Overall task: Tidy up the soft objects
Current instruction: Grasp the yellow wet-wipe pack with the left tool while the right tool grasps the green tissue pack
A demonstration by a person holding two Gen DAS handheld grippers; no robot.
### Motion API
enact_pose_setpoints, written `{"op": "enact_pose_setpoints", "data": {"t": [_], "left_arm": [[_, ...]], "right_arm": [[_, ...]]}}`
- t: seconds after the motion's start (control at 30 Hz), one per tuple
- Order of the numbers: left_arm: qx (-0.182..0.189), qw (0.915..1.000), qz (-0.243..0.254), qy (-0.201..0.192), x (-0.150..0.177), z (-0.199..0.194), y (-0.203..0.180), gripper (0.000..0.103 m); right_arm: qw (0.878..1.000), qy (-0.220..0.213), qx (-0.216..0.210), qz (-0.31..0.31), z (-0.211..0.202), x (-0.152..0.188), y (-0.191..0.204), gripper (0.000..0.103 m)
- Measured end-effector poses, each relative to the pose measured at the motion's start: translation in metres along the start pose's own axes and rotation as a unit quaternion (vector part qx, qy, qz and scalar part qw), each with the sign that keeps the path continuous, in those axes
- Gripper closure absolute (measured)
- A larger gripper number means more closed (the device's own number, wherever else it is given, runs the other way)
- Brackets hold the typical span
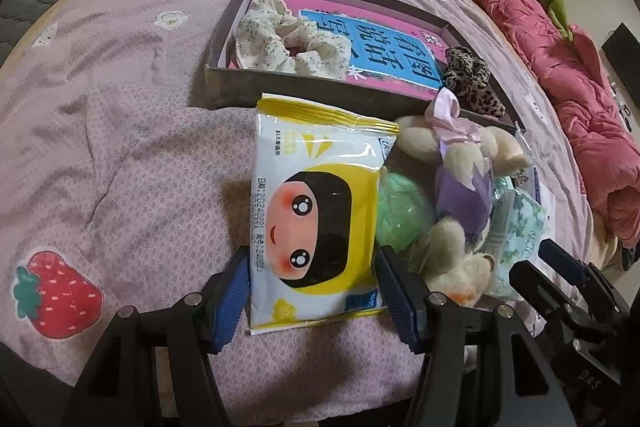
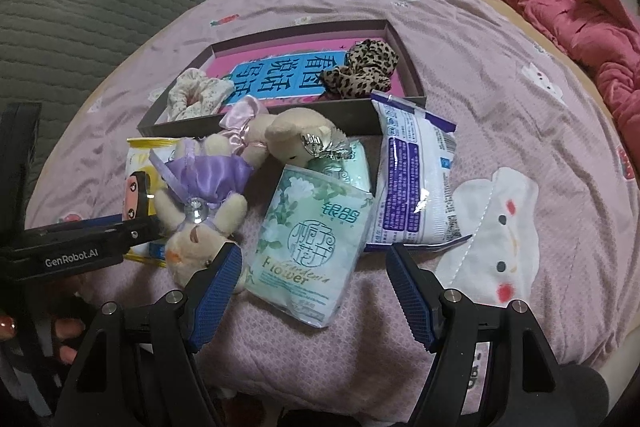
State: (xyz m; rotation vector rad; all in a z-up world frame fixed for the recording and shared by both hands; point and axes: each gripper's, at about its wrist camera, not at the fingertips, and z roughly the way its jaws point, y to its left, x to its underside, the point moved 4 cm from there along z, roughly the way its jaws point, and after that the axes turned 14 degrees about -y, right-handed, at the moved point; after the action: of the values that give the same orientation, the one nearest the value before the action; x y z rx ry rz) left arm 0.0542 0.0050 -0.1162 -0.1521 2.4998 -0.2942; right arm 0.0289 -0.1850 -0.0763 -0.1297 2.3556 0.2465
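Two grippers were in play, both spread wide and holding nothing. The left gripper point(image 1: 312, 291) straddled the yellow wet-wipe pack point(image 1: 316, 211) at lower centre of the left wrist view; the blue pads sat just beside the pack's long edges, and whether they touched it could not be told. The right gripper point(image 2: 314, 291) hovered at the near end of the green flower-print tissue pack point(image 2: 312, 239) at lower centre of the right wrist view, jaws clear of it on both sides.

The shallow cardboard box point(image 1: 296, 93) sat upper centre in the left view, already holding a floral scrunchie point(image 1: 288, 41) on its left and a leopard scrunchie point(image 1: 468, 79) at its right end. The plush doll in the purple dress point(image 2: 208, 183) lay between the two packs. The white-and-purple pack point(image 2: 416, 183) lay right of centre in the right view, one end leaning on the box wall.

Handling, my read:
- Wipe pack: glossy film, probably slick and a bit heavy. Pinch across the middle of the width, not the crimped ends.
- Tissue pack: light and squashy. It will compress, so close firmly mid-body.
- Doll: light, soft. Grab the torso; the ribbon and limbs would flop.
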Motion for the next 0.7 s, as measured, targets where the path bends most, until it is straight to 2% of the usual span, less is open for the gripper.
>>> {"op": "enact_pose_setpoints", "data": {"t": [0.17, 0.43, 0.6, 0.67, 0.7], "left_arm": [[-0.005, 1.0000, -0.005, 0.000, 0.000, 0.006, 0.001, 0.041], [-0.003, 0.9998, -0.021, -0.004, -0.002, 0.009, 0.004, 0.041], [0.003, 0.9995, -0.032, -0.005, -0.002, 0.008, 0.007, 0.043], [0.006, 0.9993, -0.037, -0.006, -0.003, 0.007, 0.010, 0.047], [0.009, 0.9991, -0.041, -0.007, -0.003, 0.006, 0.011, 0.047]], "right_arm": [[1.000, 0.011, 0.005, 0.012, 0.010, 0.002, 0.002, 0.027], [0.997, 0.019, 0.015, 0.077, 0.020, 0.002, -0.002, 0.027], [0.997, 0.032, 0.043, 0.050, 0.029, 0.006, 0.011, 0.027], [0.997, 0.027, 0.045, 0.048, 0.028, 0.006, 0.011, 0.035], [0.997, 0.029, 0.044, 0.052, 0.028, 0.007, 0.009, 0.043]]}}
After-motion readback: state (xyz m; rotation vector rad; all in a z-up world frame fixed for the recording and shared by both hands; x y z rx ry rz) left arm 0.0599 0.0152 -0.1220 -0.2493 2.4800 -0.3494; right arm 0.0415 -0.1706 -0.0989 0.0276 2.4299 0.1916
